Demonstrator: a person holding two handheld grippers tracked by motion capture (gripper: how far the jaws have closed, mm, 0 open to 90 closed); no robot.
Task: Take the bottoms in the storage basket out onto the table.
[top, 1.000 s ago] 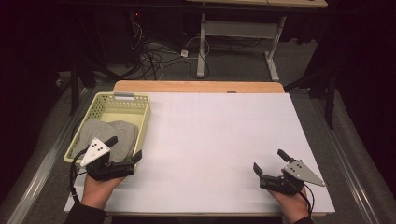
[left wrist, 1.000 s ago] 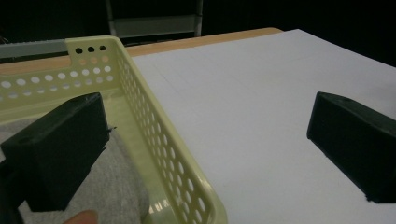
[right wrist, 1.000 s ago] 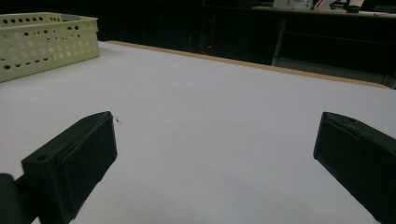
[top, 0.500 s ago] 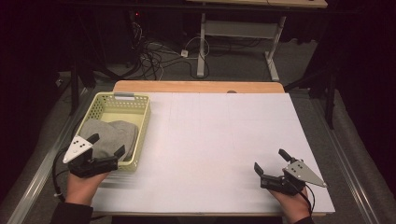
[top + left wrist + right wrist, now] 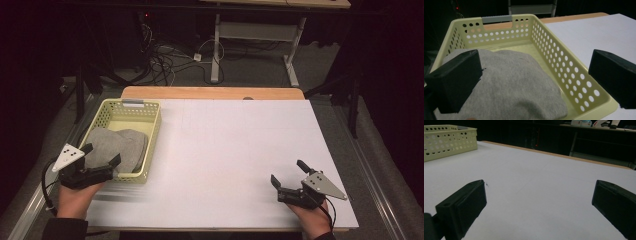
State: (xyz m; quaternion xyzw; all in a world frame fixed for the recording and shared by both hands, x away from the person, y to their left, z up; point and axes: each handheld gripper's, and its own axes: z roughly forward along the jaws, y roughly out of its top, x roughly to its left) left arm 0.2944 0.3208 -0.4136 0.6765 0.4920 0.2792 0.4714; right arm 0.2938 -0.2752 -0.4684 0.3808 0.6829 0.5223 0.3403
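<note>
Trouble, we judged, lay with the yellow basket (image 5: 150, 130) at nine o'clock on the white table (image 5: 240, 150): its near wall could catch a jaw. Grey cloth (image 5: 519, 85) lay inside, between our left gripper's (image 5: 102, 159) spread jaws; our right gripper (image 5: 289, 176) sat wide open, empty, at five o'clock.

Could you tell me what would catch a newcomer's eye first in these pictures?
Probably the pale yellow perforated basket at the table's left edge, with folded grey cloth inside. Next, the left gripper, open at the basket's near end over the cloth.
</note>
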